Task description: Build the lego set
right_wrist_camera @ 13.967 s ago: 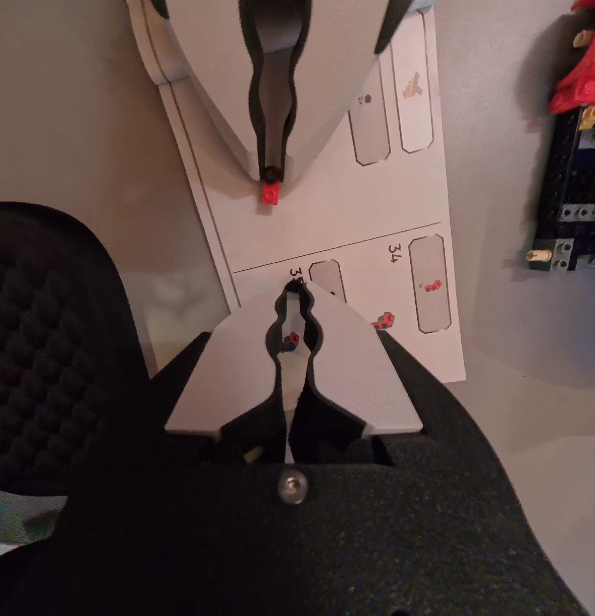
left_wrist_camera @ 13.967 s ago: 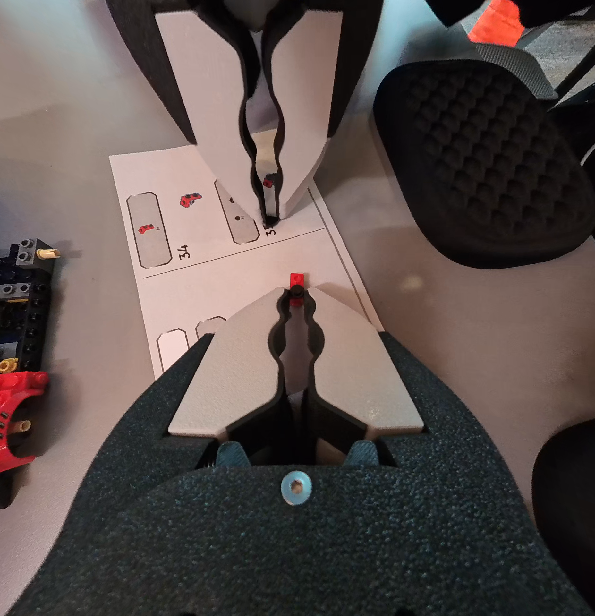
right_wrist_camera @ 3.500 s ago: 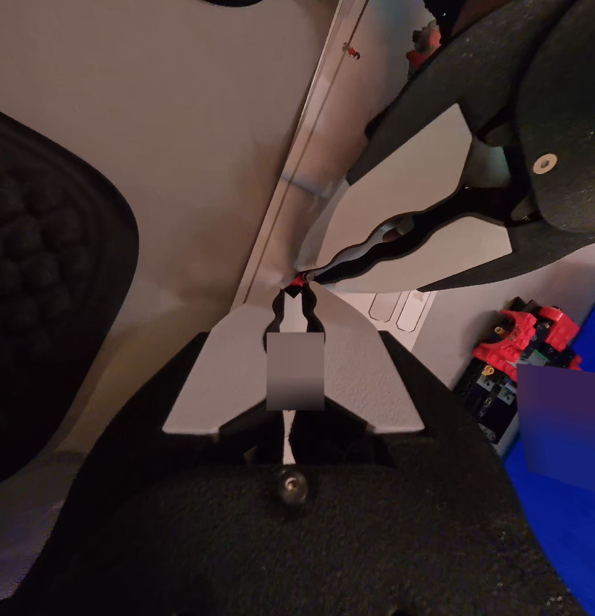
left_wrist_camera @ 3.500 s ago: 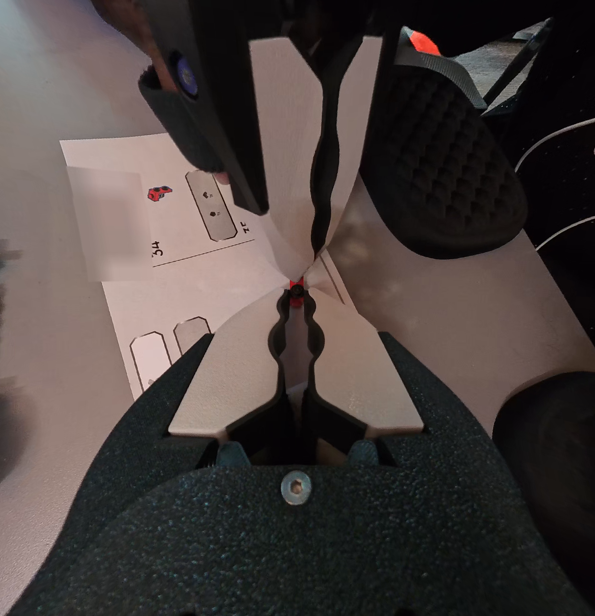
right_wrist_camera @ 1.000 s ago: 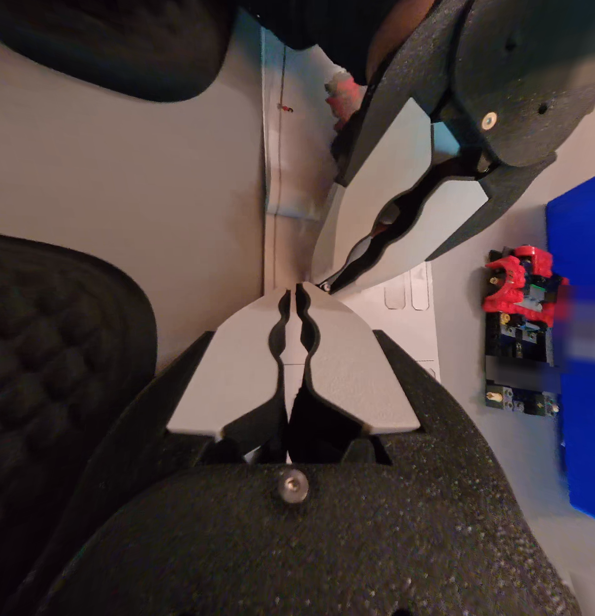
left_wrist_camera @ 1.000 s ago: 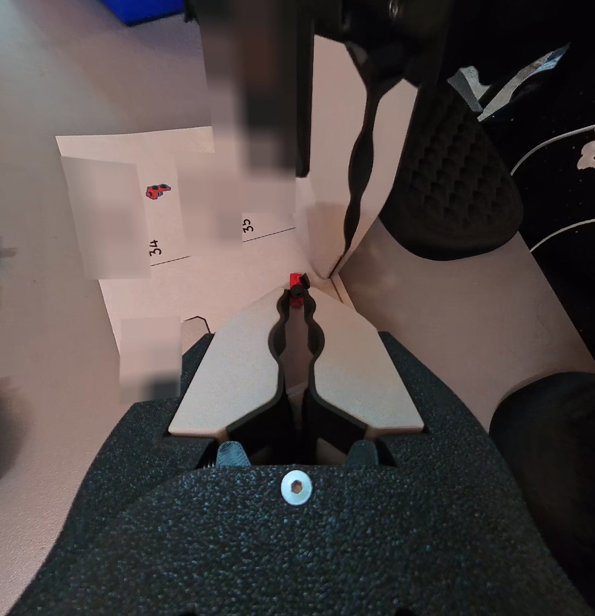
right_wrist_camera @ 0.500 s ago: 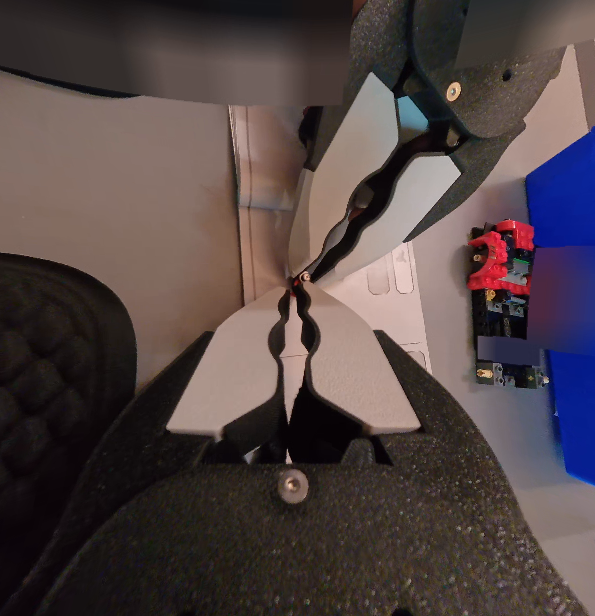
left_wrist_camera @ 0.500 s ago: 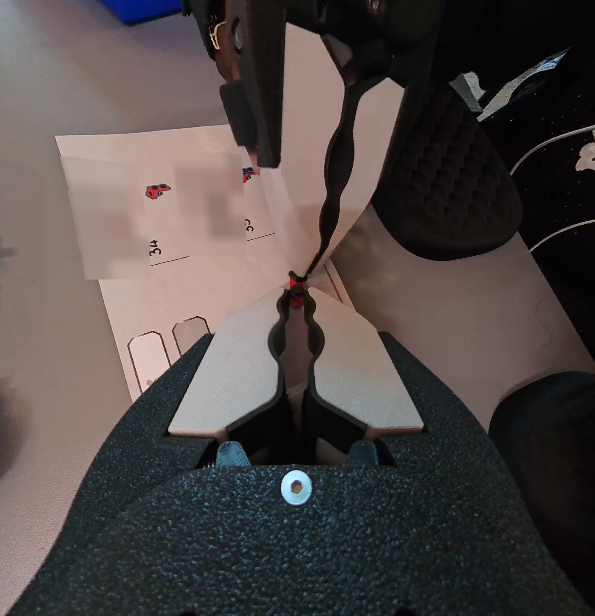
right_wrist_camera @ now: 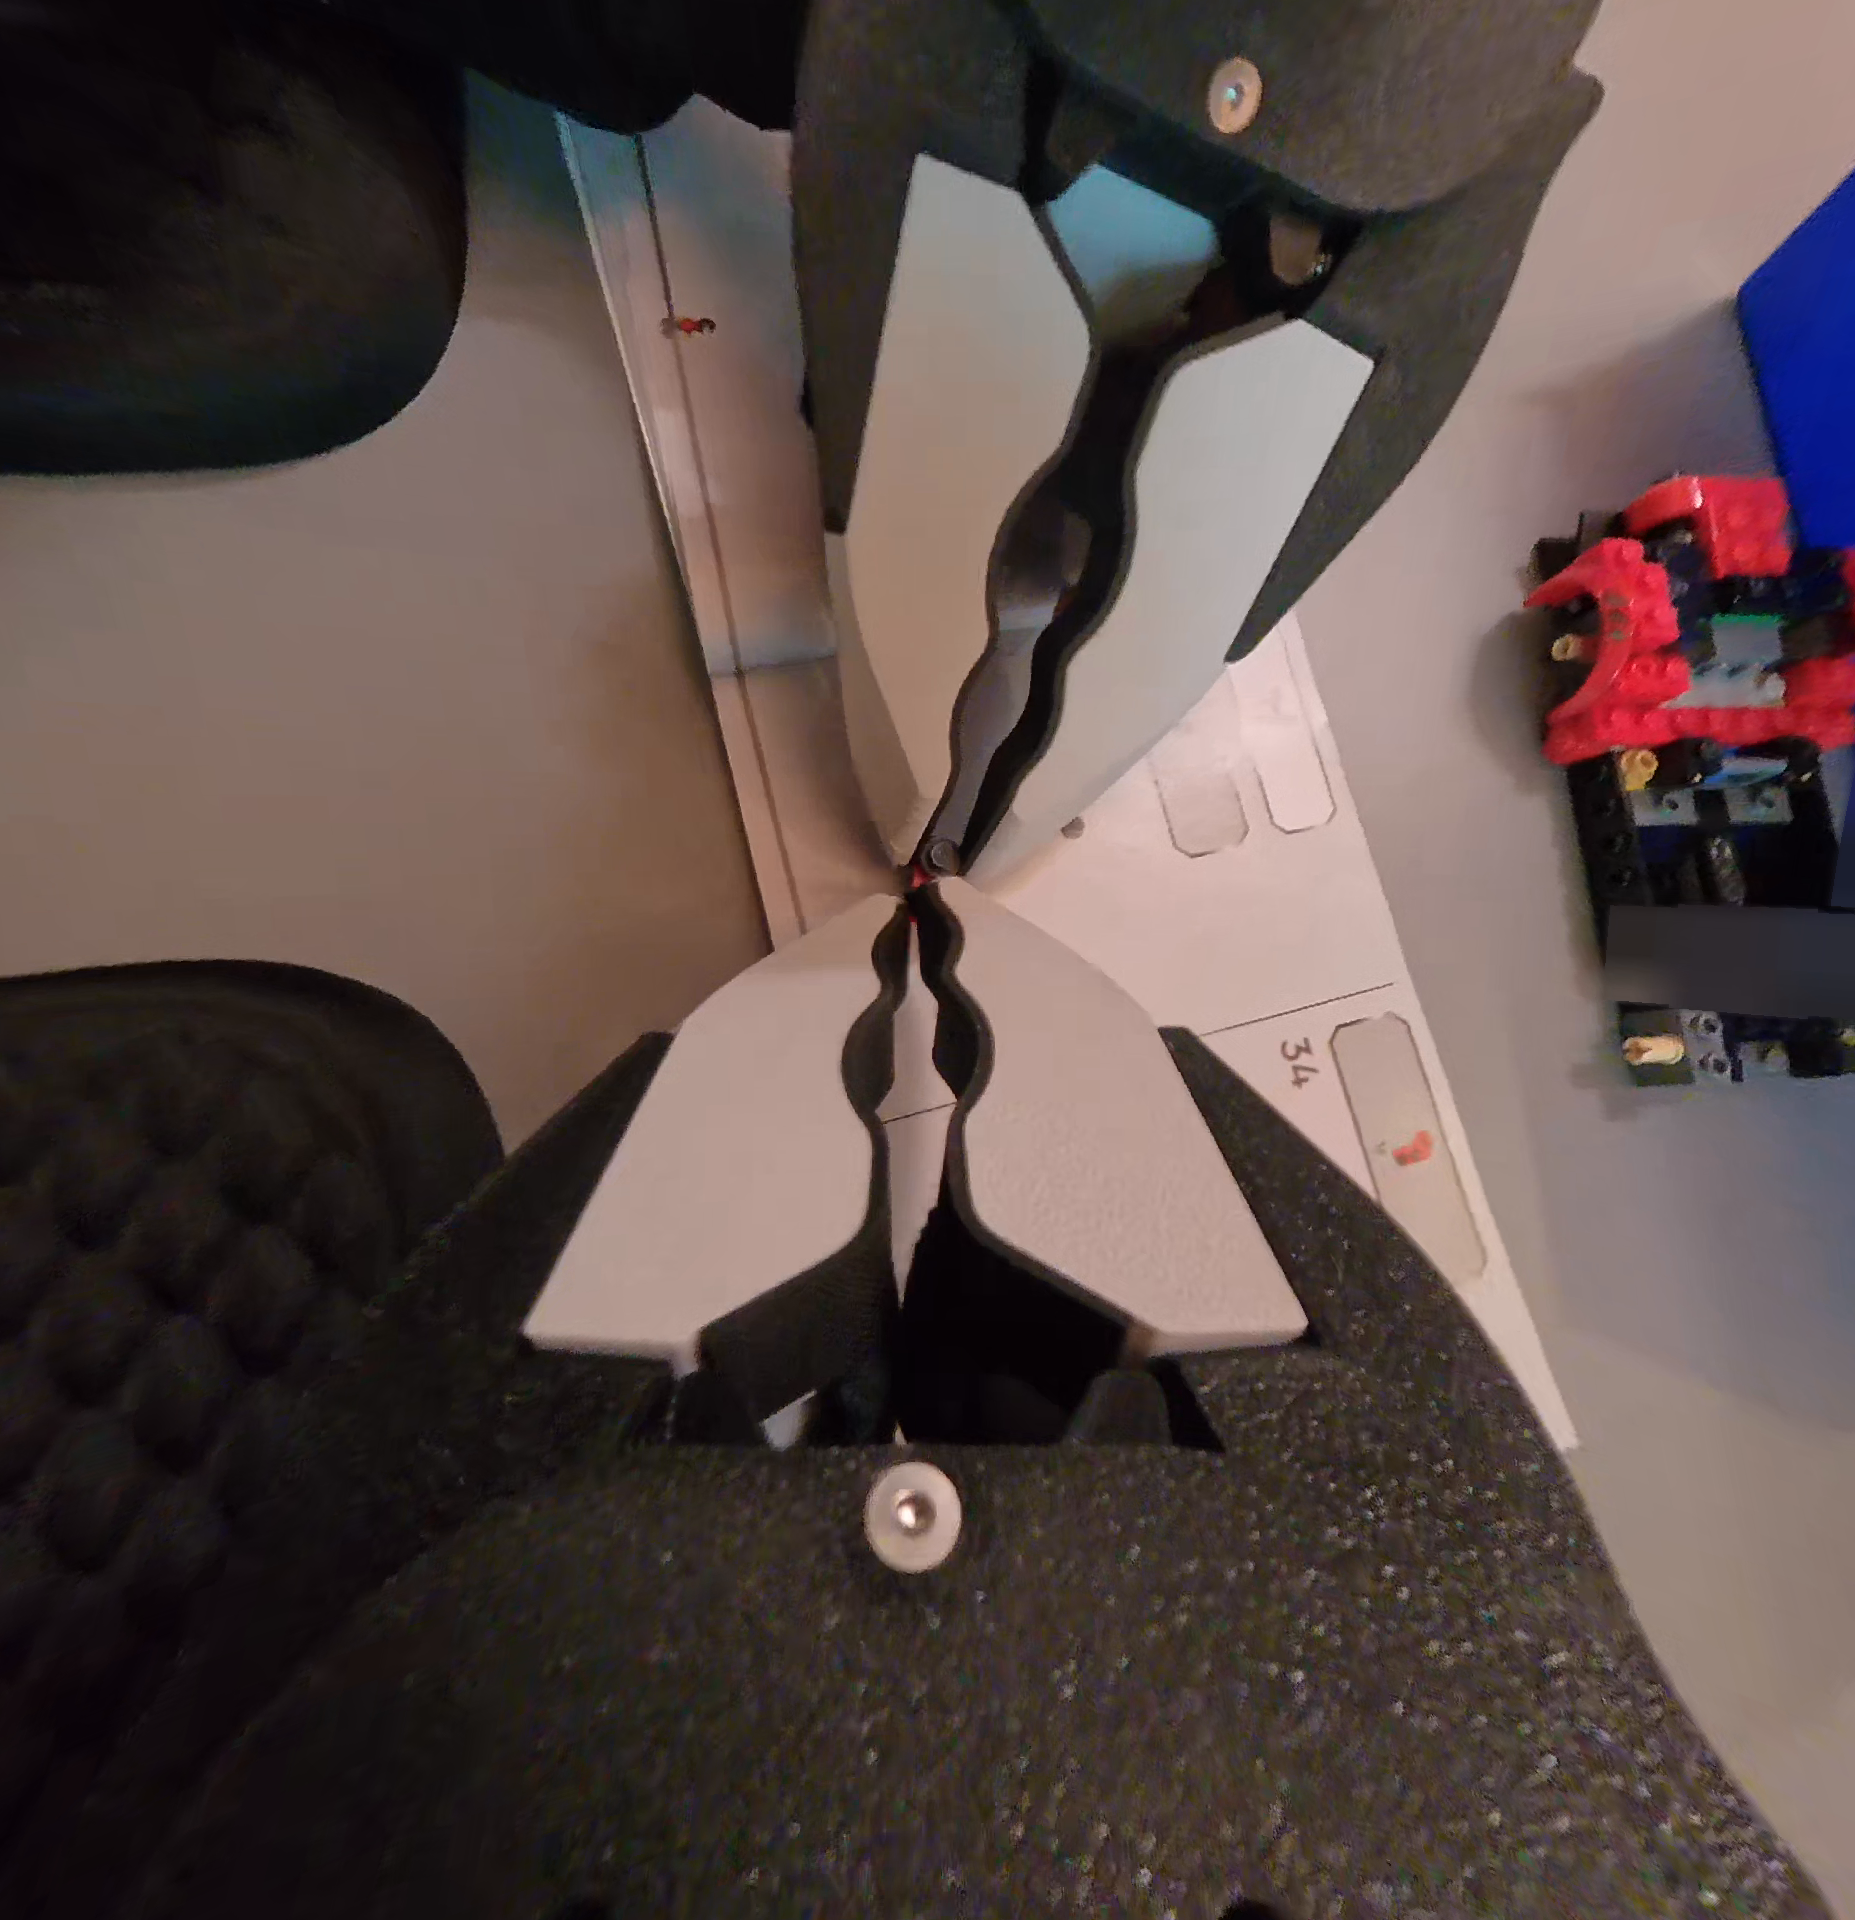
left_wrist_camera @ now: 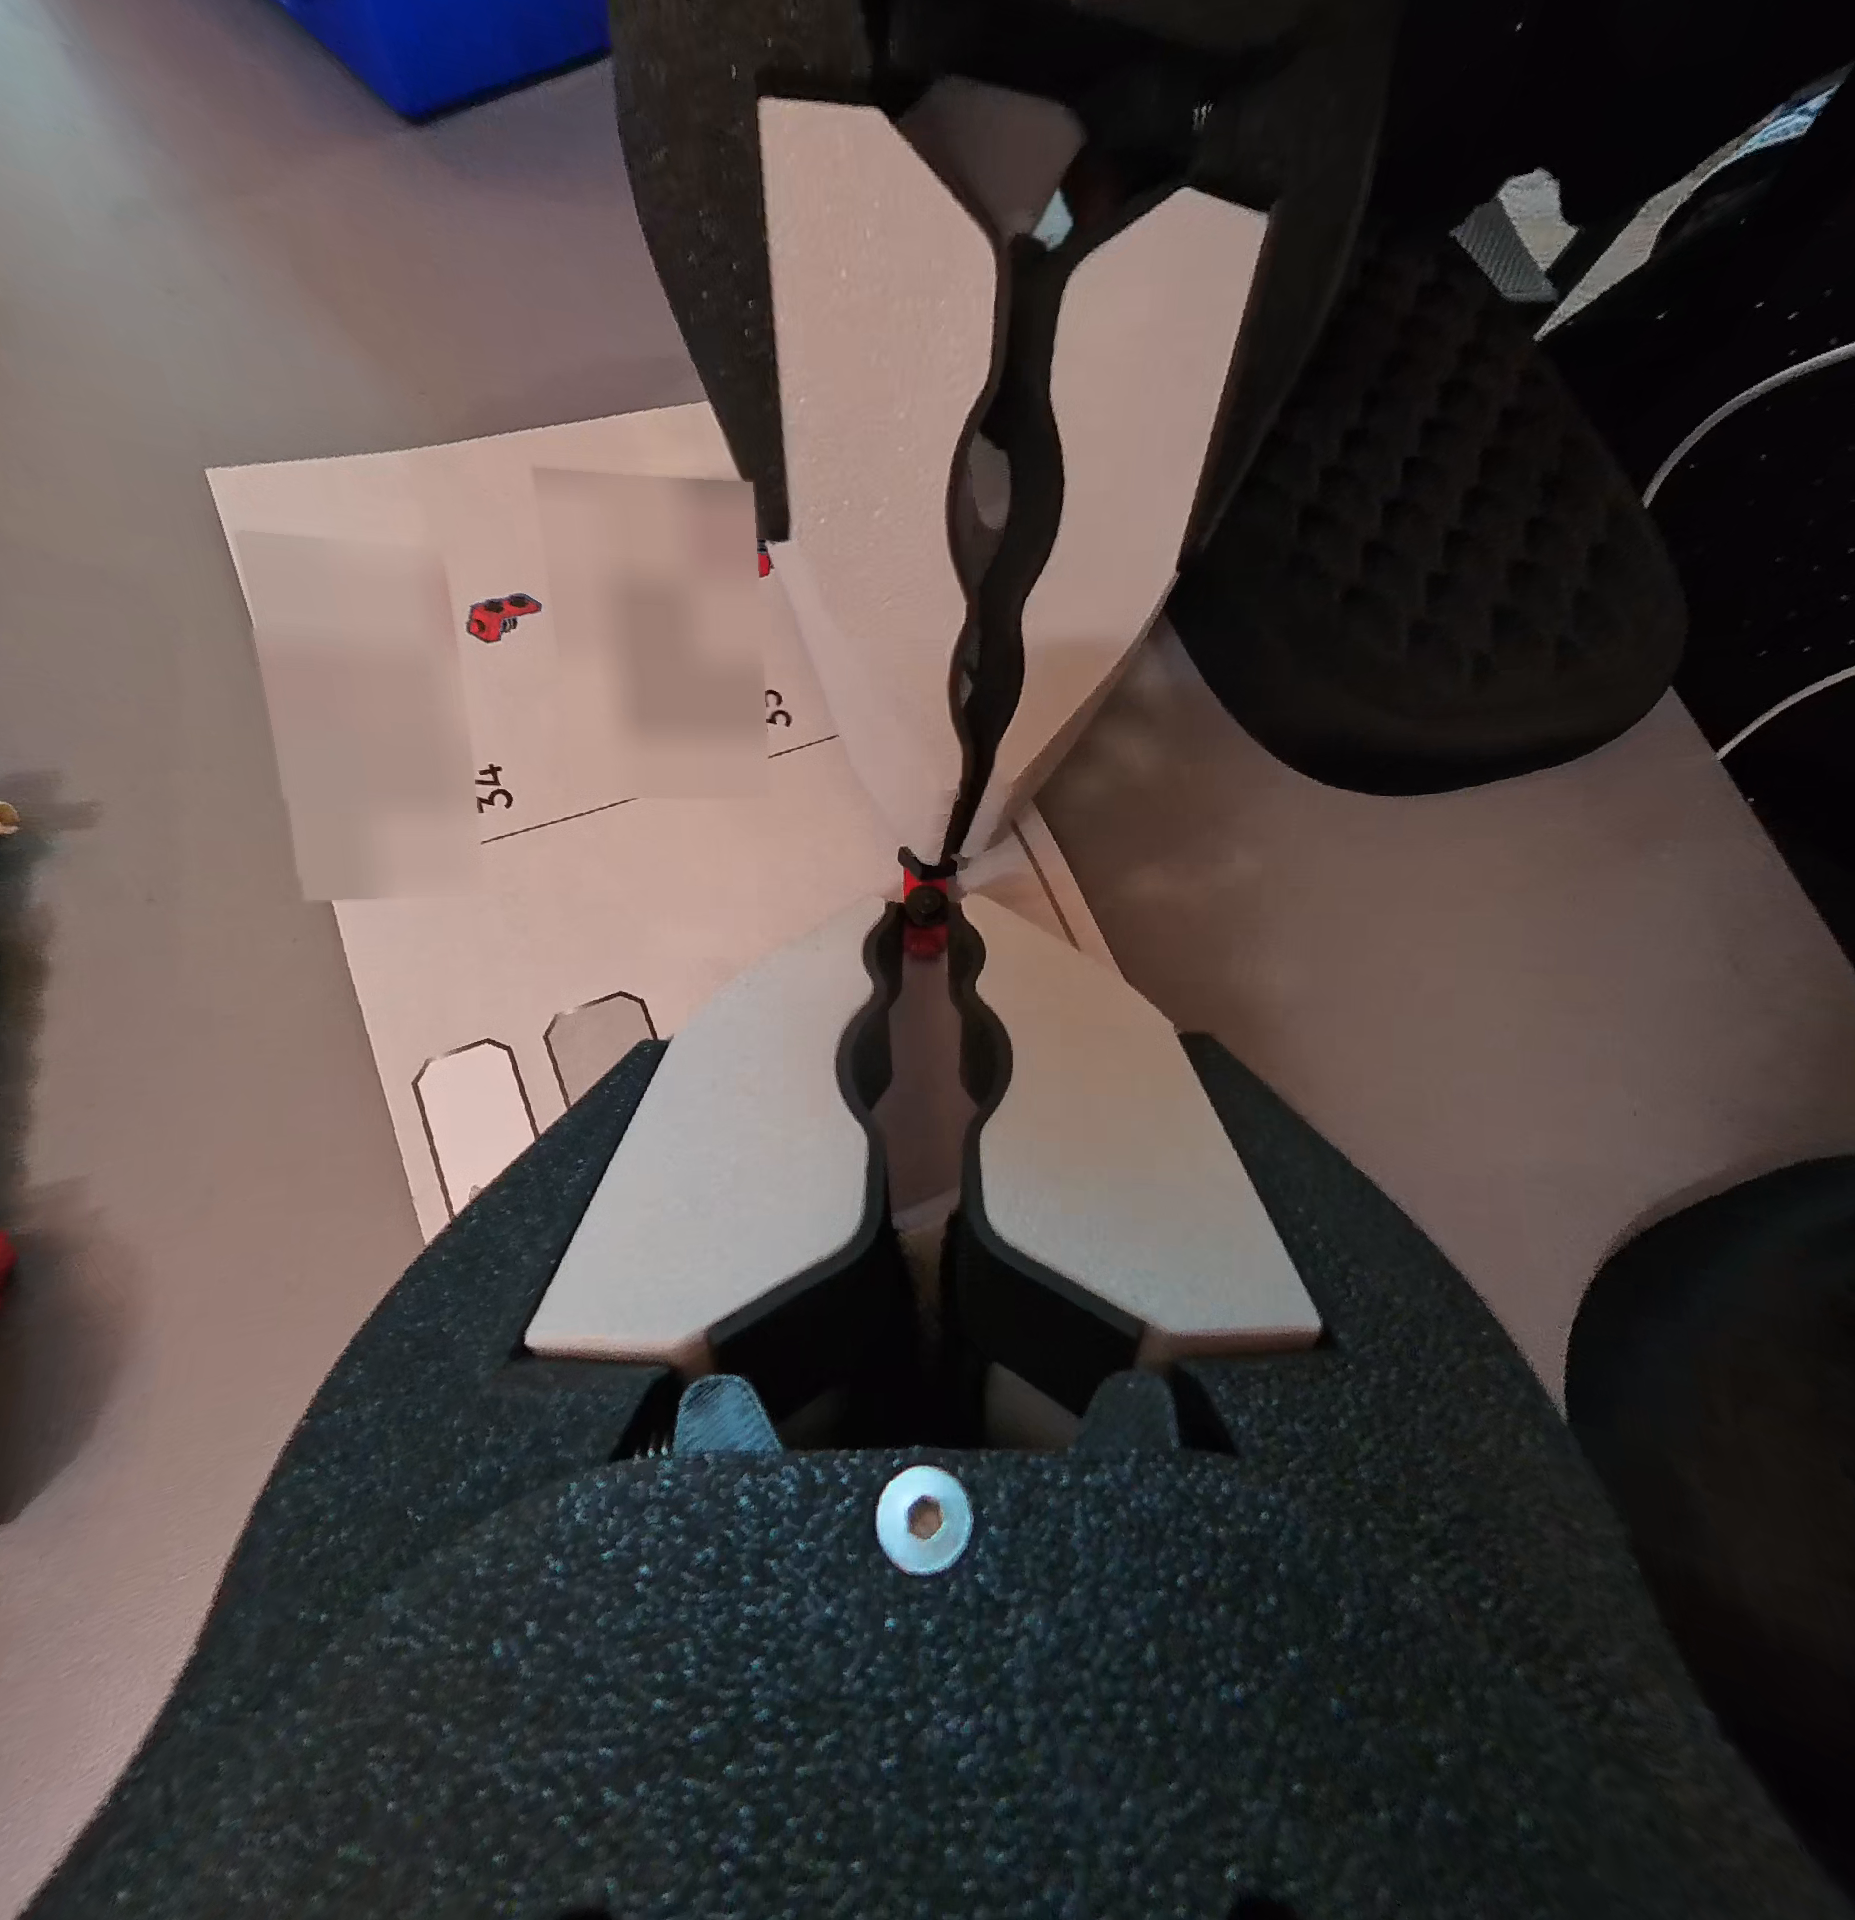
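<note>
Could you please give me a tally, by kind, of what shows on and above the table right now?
Grippers: 2, left gripper and right gripper
Small red pieces: 1, red piece
Half-built models: 1, model
Instruction sheets: 1, sheet
Blue boxes: 1, box
Total: 6

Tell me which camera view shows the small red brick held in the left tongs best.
The left wrist view: the small red brick is pinched at the tip of the left tongs, with its red body and a black pin visible. The right wrist view shows only a red sliver between the two tips.
</note>
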Demonstrator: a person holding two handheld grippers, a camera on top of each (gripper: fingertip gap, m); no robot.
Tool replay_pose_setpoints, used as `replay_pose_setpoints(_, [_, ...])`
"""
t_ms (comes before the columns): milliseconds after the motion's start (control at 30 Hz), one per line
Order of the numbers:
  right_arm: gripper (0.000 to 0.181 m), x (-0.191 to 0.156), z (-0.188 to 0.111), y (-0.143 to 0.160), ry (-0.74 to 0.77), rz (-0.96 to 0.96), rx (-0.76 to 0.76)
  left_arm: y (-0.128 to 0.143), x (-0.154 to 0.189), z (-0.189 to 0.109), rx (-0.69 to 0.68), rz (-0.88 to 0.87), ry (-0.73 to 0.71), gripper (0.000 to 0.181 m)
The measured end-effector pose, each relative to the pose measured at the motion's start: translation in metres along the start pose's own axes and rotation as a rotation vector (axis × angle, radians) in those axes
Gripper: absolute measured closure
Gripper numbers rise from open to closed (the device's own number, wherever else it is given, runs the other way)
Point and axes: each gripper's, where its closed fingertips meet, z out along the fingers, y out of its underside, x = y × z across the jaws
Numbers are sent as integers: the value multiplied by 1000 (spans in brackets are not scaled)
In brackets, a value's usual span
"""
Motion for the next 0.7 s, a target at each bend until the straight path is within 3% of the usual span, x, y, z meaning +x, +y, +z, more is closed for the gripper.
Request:
replay_pose_setpoints(467, [181,1,0,2,-36,379,-190,0,-1,0,-2,55,-54,174])
replay_pose_setpoints(567, [181,6,3,16,32,367,-292,0,0,1,-2,74,-65,174])
replay_pose_setpoints(700, [181,5,3,16,26,384,-268,0,0,1,-3,70,-62,174])
